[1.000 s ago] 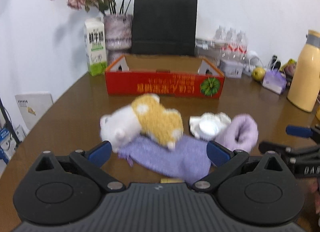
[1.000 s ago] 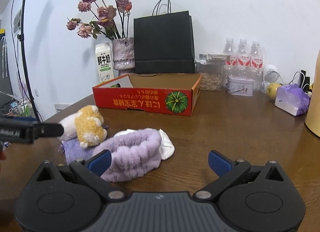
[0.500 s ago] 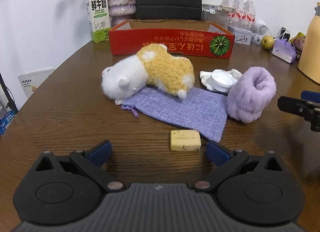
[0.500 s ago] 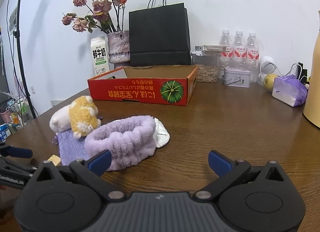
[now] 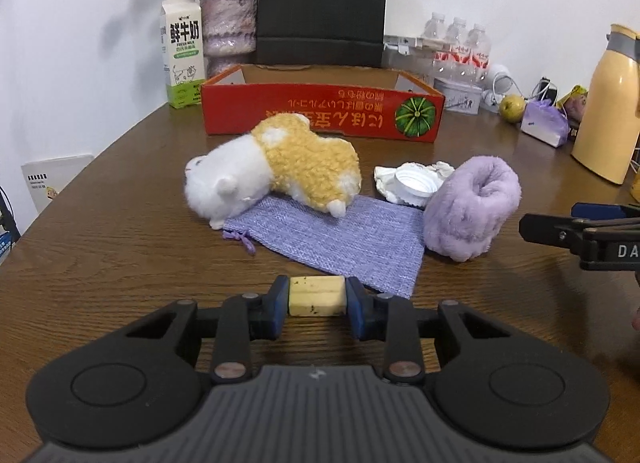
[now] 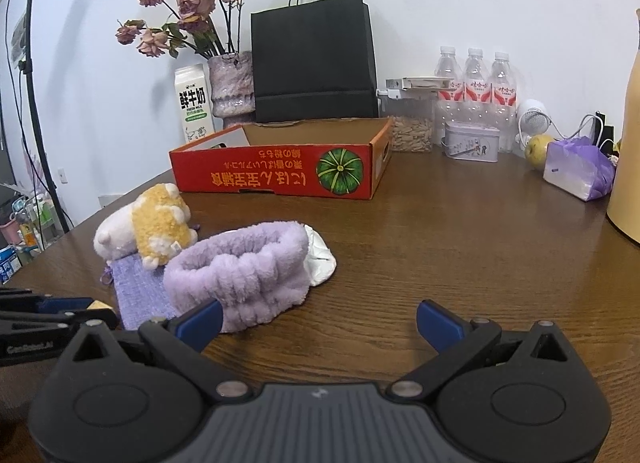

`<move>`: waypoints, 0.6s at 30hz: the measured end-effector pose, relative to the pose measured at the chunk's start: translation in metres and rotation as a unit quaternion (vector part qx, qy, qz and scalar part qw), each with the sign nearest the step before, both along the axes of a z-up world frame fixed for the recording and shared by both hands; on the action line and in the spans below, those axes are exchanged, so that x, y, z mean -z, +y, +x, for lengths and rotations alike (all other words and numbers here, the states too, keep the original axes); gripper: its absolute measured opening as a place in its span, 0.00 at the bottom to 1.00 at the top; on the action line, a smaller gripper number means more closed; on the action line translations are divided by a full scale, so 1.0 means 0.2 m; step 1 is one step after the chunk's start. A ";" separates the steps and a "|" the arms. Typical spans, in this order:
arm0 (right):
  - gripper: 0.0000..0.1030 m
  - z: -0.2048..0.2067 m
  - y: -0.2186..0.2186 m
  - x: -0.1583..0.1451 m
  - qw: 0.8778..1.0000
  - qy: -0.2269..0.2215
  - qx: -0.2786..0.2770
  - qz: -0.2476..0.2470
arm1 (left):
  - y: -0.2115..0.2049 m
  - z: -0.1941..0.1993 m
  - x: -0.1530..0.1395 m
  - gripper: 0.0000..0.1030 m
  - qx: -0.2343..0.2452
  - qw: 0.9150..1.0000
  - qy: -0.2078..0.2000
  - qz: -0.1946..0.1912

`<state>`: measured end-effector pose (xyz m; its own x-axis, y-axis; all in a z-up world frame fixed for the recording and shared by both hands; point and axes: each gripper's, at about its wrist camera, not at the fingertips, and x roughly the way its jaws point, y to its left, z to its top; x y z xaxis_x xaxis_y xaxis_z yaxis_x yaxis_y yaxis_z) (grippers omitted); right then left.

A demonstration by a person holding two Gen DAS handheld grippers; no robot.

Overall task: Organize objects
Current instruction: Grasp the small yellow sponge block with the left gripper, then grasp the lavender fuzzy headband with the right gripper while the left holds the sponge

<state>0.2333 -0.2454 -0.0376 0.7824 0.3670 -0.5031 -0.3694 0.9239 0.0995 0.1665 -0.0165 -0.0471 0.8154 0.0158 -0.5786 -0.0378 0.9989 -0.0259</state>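
Observation:
My left gripper (image 5: 317, 305) is shut on a small yellow block (image 5: 317, 296) on the table, at the near edge of a purple cloth pouch (image 5: 340, 239). A white and yellow plush toy (image 5: 276, 173) lies on the pouch's far side. A fluffy purple headband (image 5: 472, 207) and a white lid on crumpled white material (image 5: 412, 183) lie to the right. The red cardboard box (image 5: 320, 111) stands open behind them. My right gripper (image 6: 318, 321) is open and empty, just right of the headband (image 6: 240, 267).
A milk carton (image 5: 182, 51), flower vase (image 5: 228, 25) and black paper bag (image 5: 322, 7) stand behind the box. Water bottles (image 6: 476, 79), a tin (image 6: 472, 141), an apple (image 6: 538, 147), a purple packet (image 6: 578, 169) and a yellow flask (image 5: 608, 103) crowd the back right.
My left gripper pulled back from the plush, came down to the yellow block and closed on it. My right gripper moved slightly closer to the headband and stayed open.

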 end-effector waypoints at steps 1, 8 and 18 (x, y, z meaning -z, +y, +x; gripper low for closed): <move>1.00 0.00 0.00 0.00 1.000 0.001 0.001 0.000 | 0.01 -0.01 -0.01 0.30 -0.001 1.000 -0.006 -0.001; 1.00 0.01 0.00 0.01 1.000 0.008 0.005 -0.005 | 0.09 -0.03 -0.11 0.30 -0.016 0.999 -0.049 0.001; 1.00 0.01 0.00 0.01 1.000 0.005 0.020 -0.014 | 0.16 0.11 -0.20 0.30 -0.047 0.993 -0.102 0.025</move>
